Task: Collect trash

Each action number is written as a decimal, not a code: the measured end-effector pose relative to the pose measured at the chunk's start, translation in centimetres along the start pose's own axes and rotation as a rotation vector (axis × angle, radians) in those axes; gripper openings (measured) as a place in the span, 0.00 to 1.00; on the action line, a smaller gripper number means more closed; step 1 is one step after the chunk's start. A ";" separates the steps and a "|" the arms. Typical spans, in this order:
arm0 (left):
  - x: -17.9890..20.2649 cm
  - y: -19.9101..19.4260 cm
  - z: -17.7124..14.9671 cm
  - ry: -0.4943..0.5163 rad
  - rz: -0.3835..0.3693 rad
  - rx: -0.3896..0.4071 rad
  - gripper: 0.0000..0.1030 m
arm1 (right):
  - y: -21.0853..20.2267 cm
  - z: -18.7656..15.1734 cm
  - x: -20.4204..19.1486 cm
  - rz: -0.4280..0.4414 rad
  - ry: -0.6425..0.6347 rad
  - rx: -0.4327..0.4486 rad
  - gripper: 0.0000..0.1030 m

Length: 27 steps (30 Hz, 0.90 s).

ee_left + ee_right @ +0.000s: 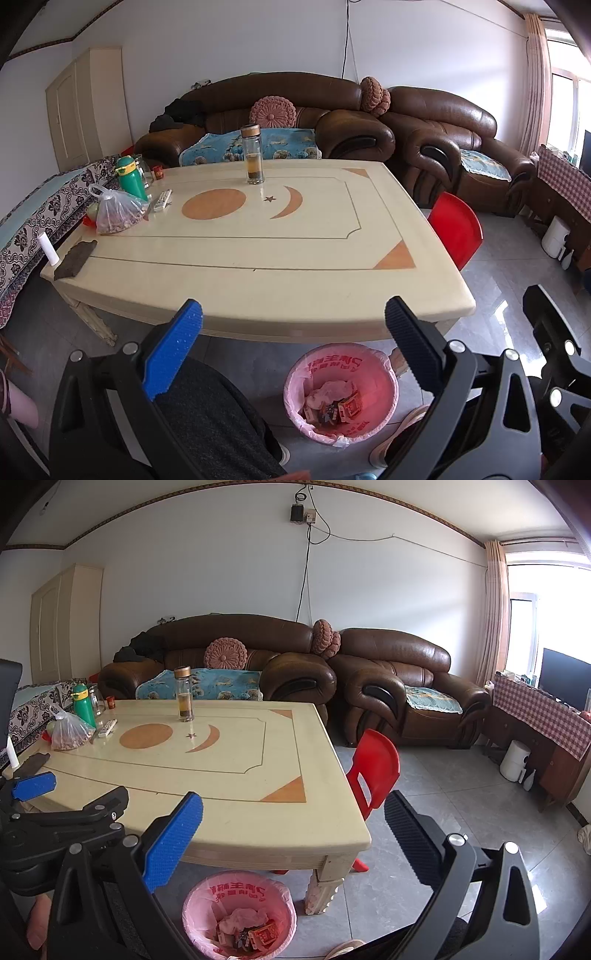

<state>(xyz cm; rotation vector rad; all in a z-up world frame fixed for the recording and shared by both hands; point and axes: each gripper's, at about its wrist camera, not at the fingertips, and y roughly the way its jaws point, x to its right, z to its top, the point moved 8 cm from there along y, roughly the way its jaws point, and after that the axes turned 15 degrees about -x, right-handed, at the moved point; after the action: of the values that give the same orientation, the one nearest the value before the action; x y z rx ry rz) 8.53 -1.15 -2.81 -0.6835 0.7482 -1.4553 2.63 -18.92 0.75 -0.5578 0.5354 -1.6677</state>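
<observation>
Hovering wide and empty, left claw [293, 321] and right claw [293, 812] are framing the bin [384, 363] at six o'clock, beneath the counter [295, 288].

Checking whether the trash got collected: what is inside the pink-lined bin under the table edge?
The bin holds crumpled pale paper or plastic and red snack wrappers. Anything beneath that top layer is covered.

Glossy cream table [258, 280] with smooth, stone-like top; shiny brown leather sofa [295, 107] at upper centre; glossy grey floor tiles [424, 782] at right. Thin pink plastic liner in the bin [341, 391], lower centre; clear glass bottle [253, 155]; smooth red plastic chair [376, 764].
</observation>
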 end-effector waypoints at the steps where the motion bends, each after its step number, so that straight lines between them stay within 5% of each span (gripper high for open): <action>1: 0.0 0.0 0.0 -0.001 0.000 0.000 0.94 | 0.0 0.0 0.0 0.001 0.000 -0.001 0.94; 27: -0.1 0.1 0.2 -0.004 -0.011 -0.003 0.94 | 0.2 0.0 0.1 0.002 0.007 -0.002 0.94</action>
<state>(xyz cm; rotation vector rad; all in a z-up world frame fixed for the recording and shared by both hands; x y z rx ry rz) 8.75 -1.04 -2.80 -0.6941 0.7447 -1.4629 2.77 -19.08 0.58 -0.5529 0.5420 -1.6677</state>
